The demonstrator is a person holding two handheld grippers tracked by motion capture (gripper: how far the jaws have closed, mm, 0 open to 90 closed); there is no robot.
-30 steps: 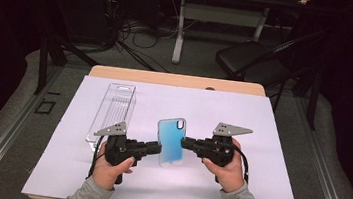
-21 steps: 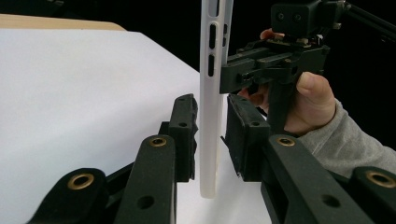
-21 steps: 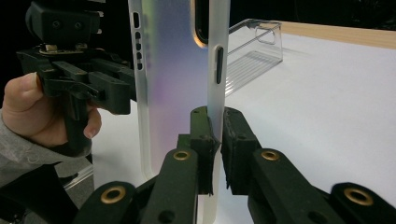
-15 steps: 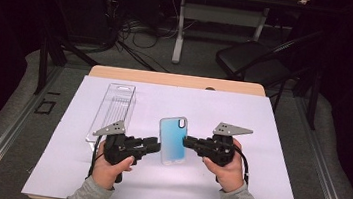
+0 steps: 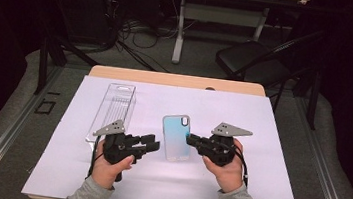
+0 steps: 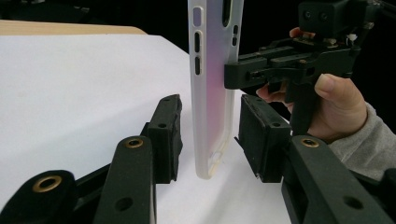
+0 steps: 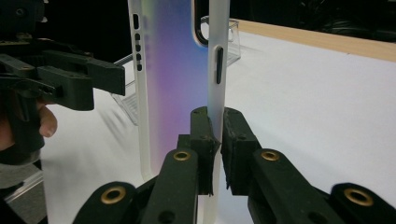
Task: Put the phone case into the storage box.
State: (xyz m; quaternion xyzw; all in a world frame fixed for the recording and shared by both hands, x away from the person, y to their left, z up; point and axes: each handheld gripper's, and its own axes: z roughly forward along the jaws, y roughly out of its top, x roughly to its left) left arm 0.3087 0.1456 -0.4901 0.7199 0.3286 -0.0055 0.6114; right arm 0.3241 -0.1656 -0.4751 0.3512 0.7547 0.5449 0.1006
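A translucent phone case [image 5: 176,135] with a blue-violet sheen is held up on edge over the white sheet. My right gripper [image 5: 191,140] is shut on its right side wall; in the right gripper view the jaws [image 7: 217,126] pinch that thin wall of the case [image 7: 173,70]. My left gripper [image 5: 153,143] is open at the case's left side. In the left gripper view the case [image 6: 212,93] stands between my open left gripper [image 6: 212,140], touching neither pad, with the right gripper [image 6: 238,77] clamped on it beyond.
A clear plastic packaging box [image 5: 115,107] lies on the white sheet [image 5: 270,140] behind the left hand, also seen as the clear box [image 7: 224,42] past the case. The wooden table edge [image 5: 176,80] runs along the back; a chair [image 5: 249,60] stands beyond.
The case has edged slightly right and away with the right gripper. The left gripper stays beside its left edge, jaws apart.
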